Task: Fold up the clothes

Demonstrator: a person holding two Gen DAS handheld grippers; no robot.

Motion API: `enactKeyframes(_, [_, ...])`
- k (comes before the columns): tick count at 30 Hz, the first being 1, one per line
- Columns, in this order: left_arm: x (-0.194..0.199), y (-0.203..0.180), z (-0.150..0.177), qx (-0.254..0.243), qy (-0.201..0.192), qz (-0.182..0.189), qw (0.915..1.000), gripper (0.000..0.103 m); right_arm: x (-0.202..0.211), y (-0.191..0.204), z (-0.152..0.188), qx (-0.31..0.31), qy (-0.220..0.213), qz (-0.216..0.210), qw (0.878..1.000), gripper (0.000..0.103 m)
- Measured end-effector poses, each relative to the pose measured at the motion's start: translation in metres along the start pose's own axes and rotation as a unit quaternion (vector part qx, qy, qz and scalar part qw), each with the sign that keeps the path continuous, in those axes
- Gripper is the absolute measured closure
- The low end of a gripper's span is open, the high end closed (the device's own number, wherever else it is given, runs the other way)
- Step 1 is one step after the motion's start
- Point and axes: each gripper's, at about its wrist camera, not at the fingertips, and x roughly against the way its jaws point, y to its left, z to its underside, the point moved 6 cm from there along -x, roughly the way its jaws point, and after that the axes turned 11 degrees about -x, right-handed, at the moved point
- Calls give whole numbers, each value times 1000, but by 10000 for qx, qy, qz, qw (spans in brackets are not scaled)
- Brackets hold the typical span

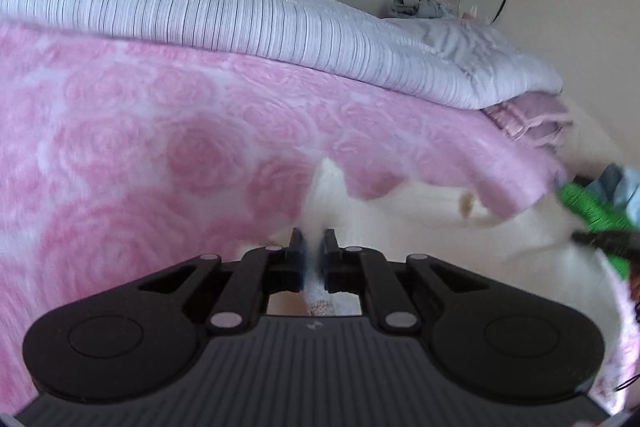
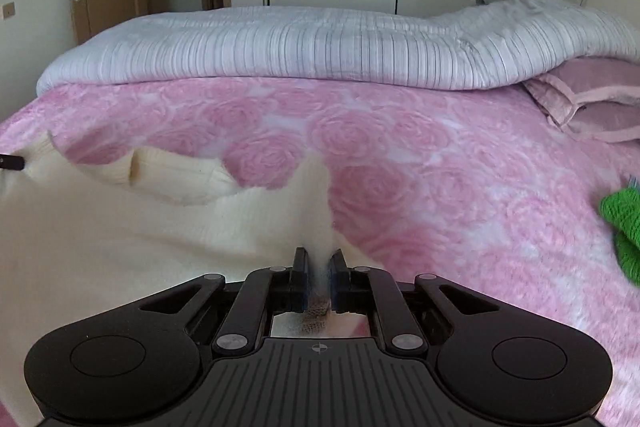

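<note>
My left gripper (image 1: pixel 313 247) and my right gripper (image 2: pixel 319 259) are each clamped on a pinched fold of the cream ribbed-knit sweater (image 2: pixel 100 227), whose ribbed cuffs curl up from the pink rose-patterned fleece blanket (image 2: pixel 420 167). A green knitted garment (image 2: pixel 624 223) lies on the blanket to the sweater's right. Beyond the sweater, a white striped quilted duvet (image 2: pixel 280 55) is heaped along the blanket's far edge.

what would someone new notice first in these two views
The pink rose-patterned blanket covering the bed fills both views. On it lies a cream knit sweater, pinched in both the left gripper and the right gripper. A striped white duvet is bunched along the far side, and a bright green garment lies at the right edge.
</note>
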Motion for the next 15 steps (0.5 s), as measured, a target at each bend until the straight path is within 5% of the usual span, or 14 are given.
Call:
enactKeyframes(8, [-32, 2, -29, -366, -80, -324, 9988, 95, -29, -7, -27, 55, -136, 276, 9995, 95])
enactKeyframes(15, [-57, 13, -24, -175, -4, -427, 9989, 94, -49, -11, -31, -32, -163, 382, 9991, 95])
